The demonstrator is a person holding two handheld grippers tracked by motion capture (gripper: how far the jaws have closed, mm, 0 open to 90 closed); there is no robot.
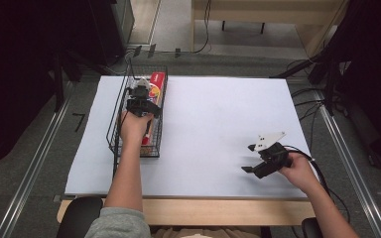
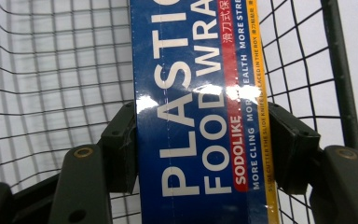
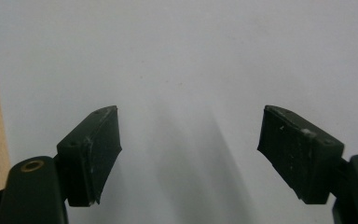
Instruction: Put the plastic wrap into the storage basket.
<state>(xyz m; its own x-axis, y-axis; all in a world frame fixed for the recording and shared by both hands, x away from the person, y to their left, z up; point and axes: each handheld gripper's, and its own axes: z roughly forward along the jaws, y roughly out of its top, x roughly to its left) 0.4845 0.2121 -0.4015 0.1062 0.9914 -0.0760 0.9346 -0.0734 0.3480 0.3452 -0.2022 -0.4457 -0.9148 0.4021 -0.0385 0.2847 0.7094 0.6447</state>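
Observation:
A long box of plastic food wrap [image 2: 200,93], blue with white lettering, lies in a black wire basket [image 2: 51,70]. My left gripper [image 2: 200,144] is shut on it, one pad pressed on each long side. In the high view the basket [image 1: 113,126] stands at the left of the white sheet. The left gripper [image 1: 140,93] reaches down into it, and the box's red end [image 1: 158,79] shows just beyond. My right gripper [image 1: 248,158] hovers over the sheet at the right, and in its own view the right gripper [image 3: 189,149] is open with nothing between its jaws.
The white sheet [image 1: 213,119] covers the table, with a wooden edge [image 1: 218,210] along the near side. Black stands and cables [image 1: 322,69] crowd the floor at the far right. A metal rail [image 1: 34,163] runs along the left.

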